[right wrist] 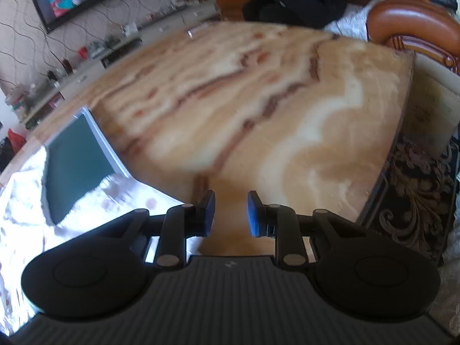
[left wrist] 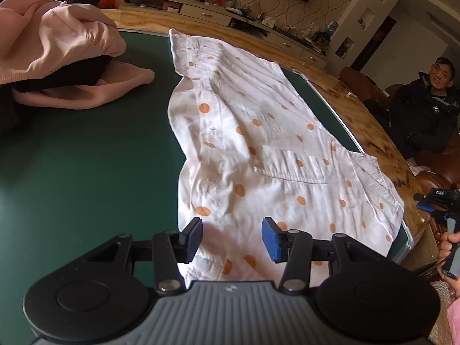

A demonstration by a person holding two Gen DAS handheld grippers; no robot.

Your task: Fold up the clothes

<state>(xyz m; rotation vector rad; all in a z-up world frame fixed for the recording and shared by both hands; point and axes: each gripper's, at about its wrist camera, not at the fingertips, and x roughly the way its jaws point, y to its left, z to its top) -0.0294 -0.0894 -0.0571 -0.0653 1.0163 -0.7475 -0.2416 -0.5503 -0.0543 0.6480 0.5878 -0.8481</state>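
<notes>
Left hand-held gripper [left wrist: 232,237] agape over dotted garment [left wrist: 258,143]

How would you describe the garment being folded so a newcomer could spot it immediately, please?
On the dark green mat covering the marble table, look at the right half. The white garment lies spread flat there; its orange polka dots distinguish it from the crumpled pink clothes heaped at left.

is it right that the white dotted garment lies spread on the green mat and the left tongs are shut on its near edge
Not quite. The left tongs are open, fingers apart above the garment's near edge and gripping nothing, as the left wrist view shows. The garment does lie spread on the green mat.
</notes>
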